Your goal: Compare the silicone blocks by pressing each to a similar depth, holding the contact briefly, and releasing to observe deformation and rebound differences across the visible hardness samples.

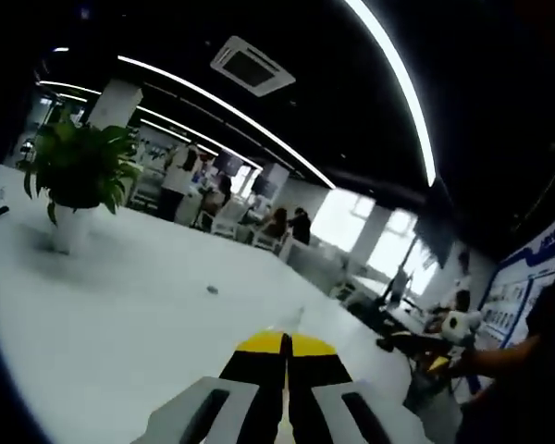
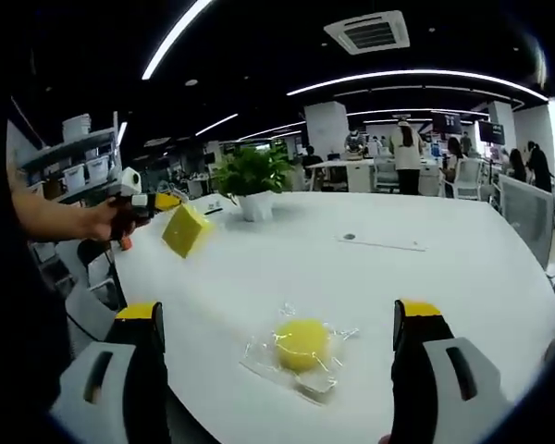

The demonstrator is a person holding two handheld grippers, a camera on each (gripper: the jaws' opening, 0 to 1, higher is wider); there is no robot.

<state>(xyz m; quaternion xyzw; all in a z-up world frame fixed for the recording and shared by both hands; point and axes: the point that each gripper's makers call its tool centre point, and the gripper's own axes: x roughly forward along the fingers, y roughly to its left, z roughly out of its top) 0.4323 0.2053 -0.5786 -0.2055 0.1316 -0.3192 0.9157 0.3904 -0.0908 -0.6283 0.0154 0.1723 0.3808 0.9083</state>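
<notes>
Round yellow silicone block [image 2: 302, 342] in clear wrap

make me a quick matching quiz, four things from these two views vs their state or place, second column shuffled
1. plant
2. yellow sample
3. left gripper
4. right gripper

a. jaws wide apart
b. in clear wrap on the table
c. in a white pot
d. jaws closed together

Pairs: 1-c, 2-b, 3-d, 4-a
</notes>
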